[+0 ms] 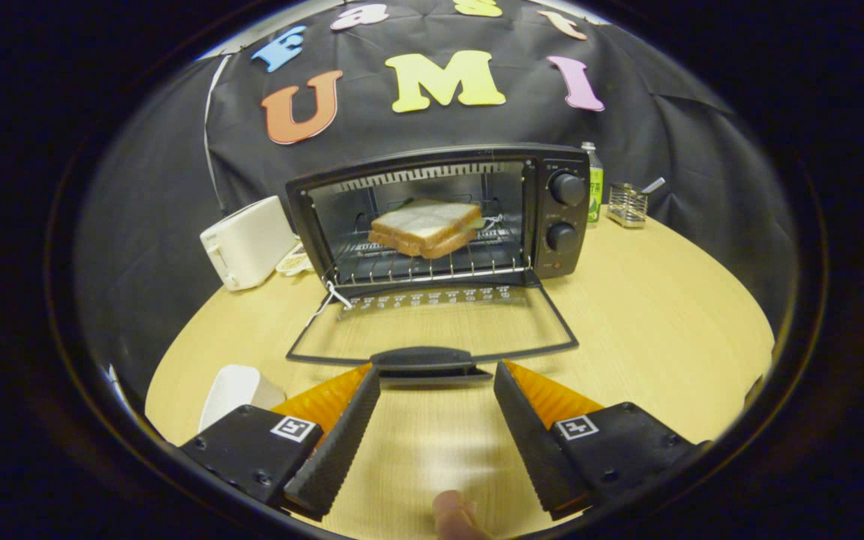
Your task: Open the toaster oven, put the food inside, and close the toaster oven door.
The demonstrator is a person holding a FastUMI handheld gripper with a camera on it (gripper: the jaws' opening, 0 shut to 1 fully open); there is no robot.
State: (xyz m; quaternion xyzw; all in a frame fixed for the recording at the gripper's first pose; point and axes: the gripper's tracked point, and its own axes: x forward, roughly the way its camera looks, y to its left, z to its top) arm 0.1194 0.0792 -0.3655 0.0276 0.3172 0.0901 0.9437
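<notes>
The toaster oven [439, 214] stands on the round wooden table [649, 322] with its glass door [432, 330] folded down flat; the sandwich [426, 227] sits inside on the rack. The gripper [436, 379] is spread wide, holding nothing, its fingertips flanking the door handle [423, 358]. A white toaster [246, 241] stands left of the oven, a green bottle [595, 184] and wire holder [627, 204] right. No writing is legible.

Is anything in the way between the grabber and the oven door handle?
Nothing visible is. The open gripper sits just short of the door handle, bare table between its fingers. The sandwich is already inside.
</notes>
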